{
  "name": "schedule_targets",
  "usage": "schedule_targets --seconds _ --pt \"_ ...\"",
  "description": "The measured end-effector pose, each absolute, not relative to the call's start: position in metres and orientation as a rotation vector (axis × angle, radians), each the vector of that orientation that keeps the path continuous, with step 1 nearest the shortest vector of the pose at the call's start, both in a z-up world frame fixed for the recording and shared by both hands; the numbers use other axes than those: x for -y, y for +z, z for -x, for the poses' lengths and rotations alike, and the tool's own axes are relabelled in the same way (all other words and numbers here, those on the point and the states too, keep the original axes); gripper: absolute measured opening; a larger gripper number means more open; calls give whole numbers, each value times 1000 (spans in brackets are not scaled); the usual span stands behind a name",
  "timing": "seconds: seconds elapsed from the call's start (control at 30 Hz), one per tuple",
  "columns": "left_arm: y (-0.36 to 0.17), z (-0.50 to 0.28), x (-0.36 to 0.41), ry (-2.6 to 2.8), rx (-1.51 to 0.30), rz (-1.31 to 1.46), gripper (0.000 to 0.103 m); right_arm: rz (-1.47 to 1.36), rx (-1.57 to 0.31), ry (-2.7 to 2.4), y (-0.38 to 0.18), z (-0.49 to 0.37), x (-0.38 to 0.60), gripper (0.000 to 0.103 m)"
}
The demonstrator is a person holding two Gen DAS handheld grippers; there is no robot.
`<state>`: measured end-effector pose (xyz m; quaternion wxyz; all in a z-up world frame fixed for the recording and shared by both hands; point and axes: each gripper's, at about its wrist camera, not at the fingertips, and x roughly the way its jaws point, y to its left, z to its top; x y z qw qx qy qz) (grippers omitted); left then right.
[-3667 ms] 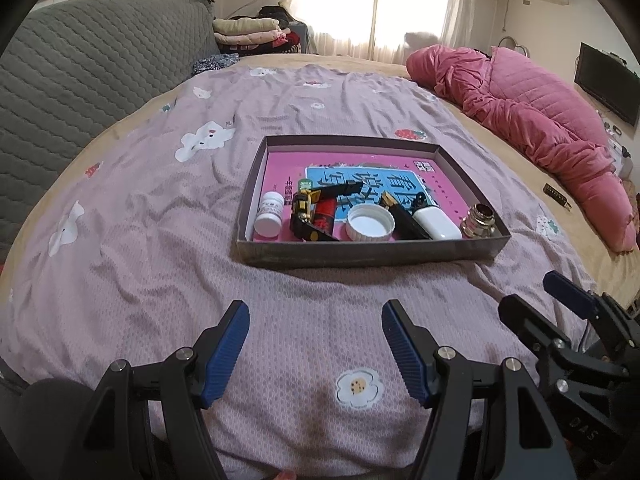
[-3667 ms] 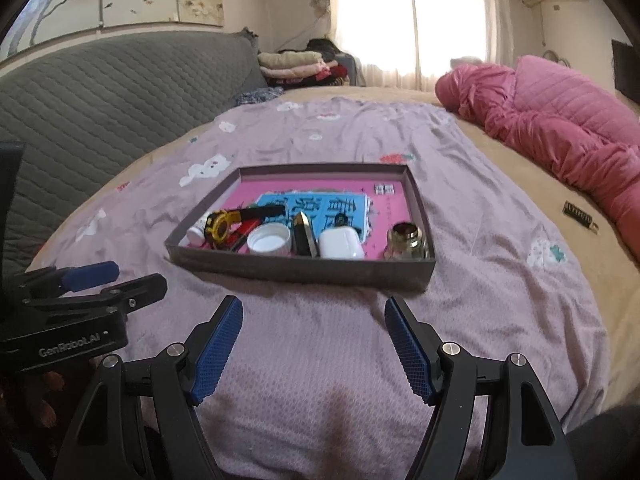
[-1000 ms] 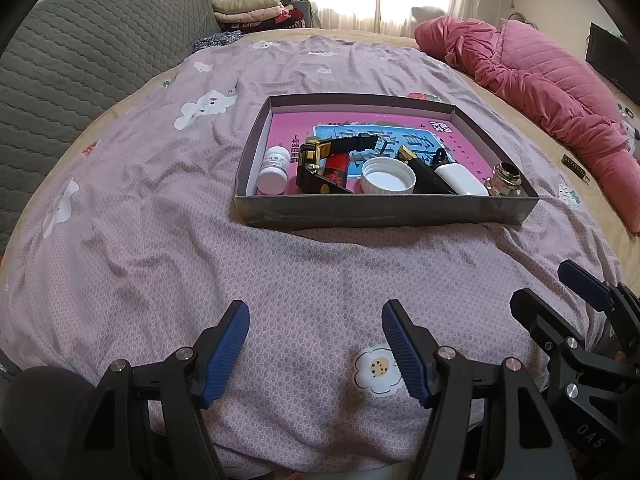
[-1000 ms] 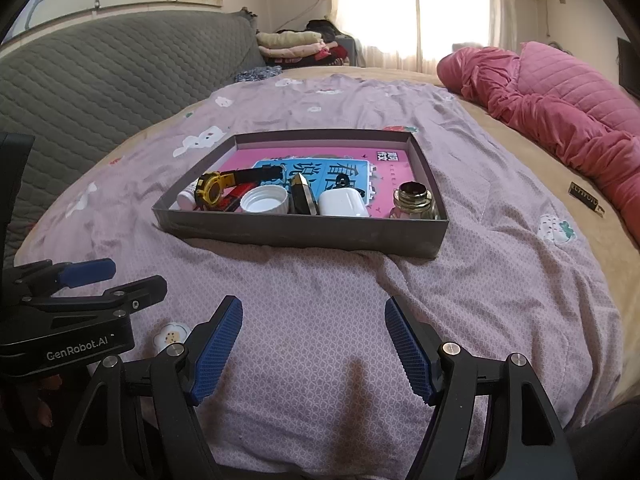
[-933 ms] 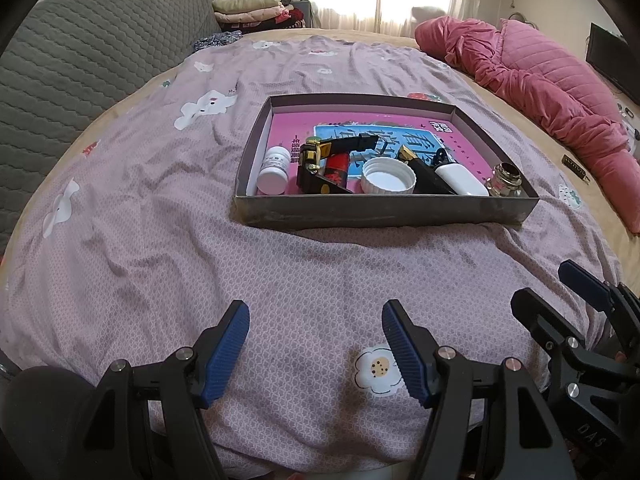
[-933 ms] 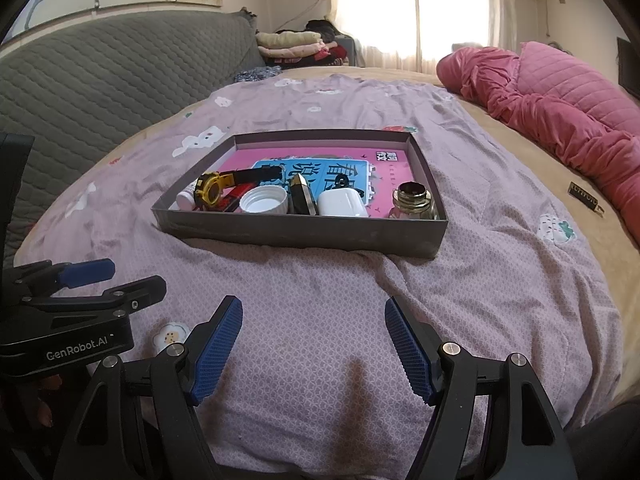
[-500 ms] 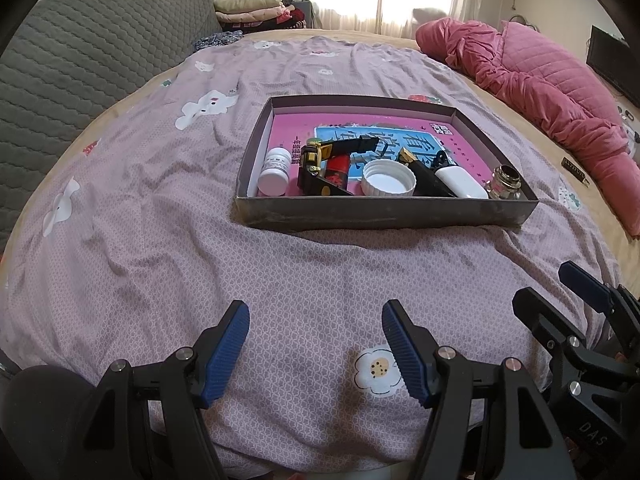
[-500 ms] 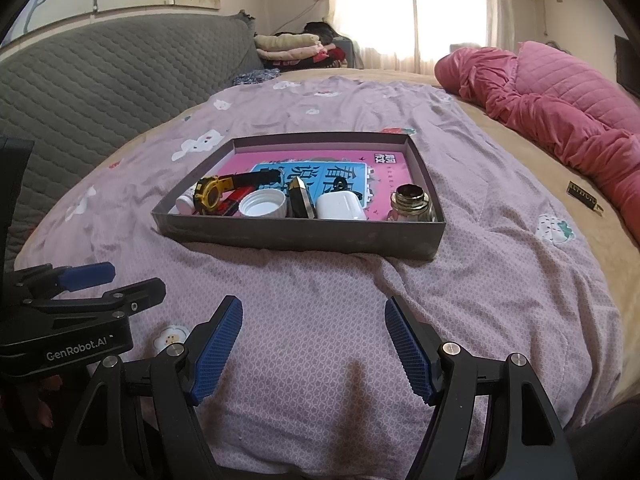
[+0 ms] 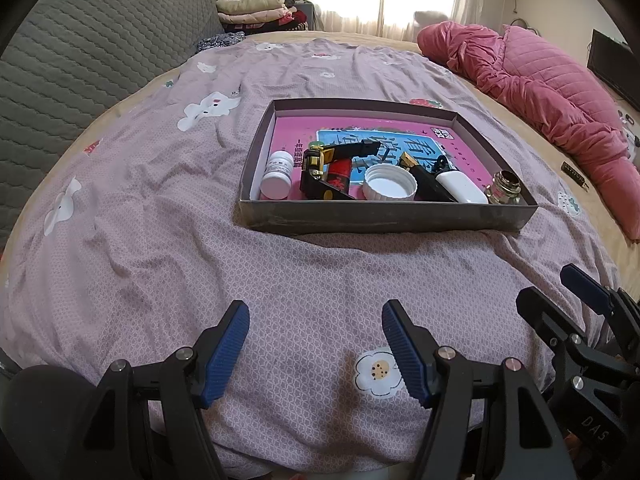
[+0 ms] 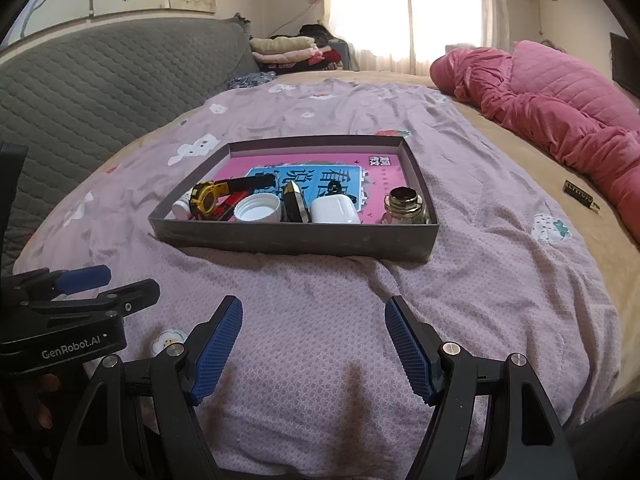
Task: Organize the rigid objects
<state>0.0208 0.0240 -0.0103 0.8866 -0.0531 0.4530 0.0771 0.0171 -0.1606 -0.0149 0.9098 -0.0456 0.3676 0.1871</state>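
A shallow grey box (image 9: pixel 384 220) (image 10: pixel 296 236) with a pink and blue printed floor sits on the purple bedsheet. Along its near side lie a small white bottle (image 9: pixel 277 180), a black and yellow watch (image 9: pixel 320 168) (image 10: pixel 206 198), a white lid (image 9: pixel 390 188) (image 10: pixel 258 208), a dark gold-tipped piece (image 10: pixel 295 202), a white earbud case (image 9: pixel 460 188) (image 10: pixel 334 210) and a glass jar with a brass neck (image 9: pixel 503 188) (image 10: pixel 404 204). My left gripper (image 9: pixel 316 332) and right gripper (image 10: pixel 314 328) hover over the sheet short of the box, both open and empty.
A pink quilt (image 9: pixel 540 84) is heaped at the far right. A grey quilted headboard (image 10: pixel 100 80) runs along the left, with folded clothes (image 10: pixel 288 50) behind it. A small dark item (image 10: pixel 580 192) lies on the tan sheet at right.
Compared with the oldest frames, the box appears nearer and lower in both views. Over the last second nothing has visibly moved.
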Motion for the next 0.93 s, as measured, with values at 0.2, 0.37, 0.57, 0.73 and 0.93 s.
schedule_targets --seconds 0.2,0.37,0.57,0.73,0.93 --pt "-10 -21 -24 161 -943 111 68 96 -755 383 -15 -17 161 75" --pt "-10 -21 -25 163 -944 110 68 96 -754 380 -14 -16 161 75" --pt "-11 -21 -27 168 -949 117 68 91 -758 373 -14 -18 163 75" --pt "-13 -21 -28 166 -957 126 68 79 -768 363 -17 -21 165 75" --pt "-18 -27 -36 170 -973 165 68 69 -789 346 -21 -27 168 75"
